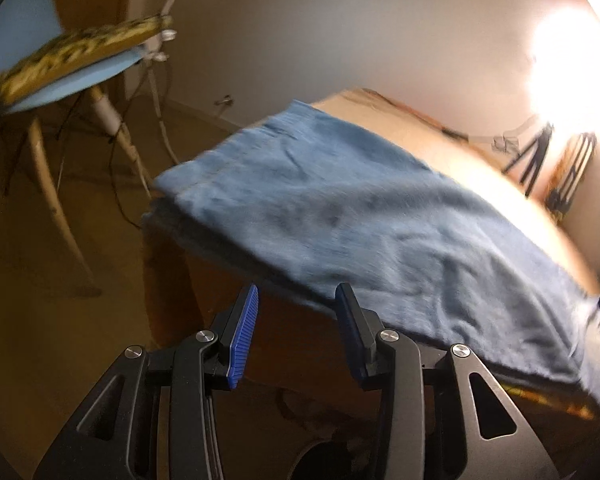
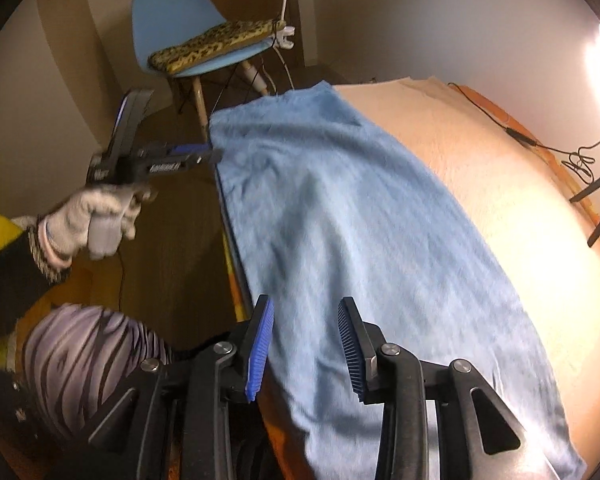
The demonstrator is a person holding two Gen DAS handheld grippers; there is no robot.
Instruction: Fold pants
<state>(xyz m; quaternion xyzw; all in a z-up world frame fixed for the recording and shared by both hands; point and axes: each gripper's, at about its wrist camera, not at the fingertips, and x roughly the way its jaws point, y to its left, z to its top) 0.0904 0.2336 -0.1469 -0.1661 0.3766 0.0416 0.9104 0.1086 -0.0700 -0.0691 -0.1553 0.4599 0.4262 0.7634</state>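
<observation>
Both grippers, left (image 1: 296,300) and right (image 2: 306,320), gape empty just beside flat pants (image 2: 364,216).

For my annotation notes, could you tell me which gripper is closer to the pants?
The right gripper: its open fingers hover directly over the blue pants, while the left gripper sits off the table's edge.
</observation>
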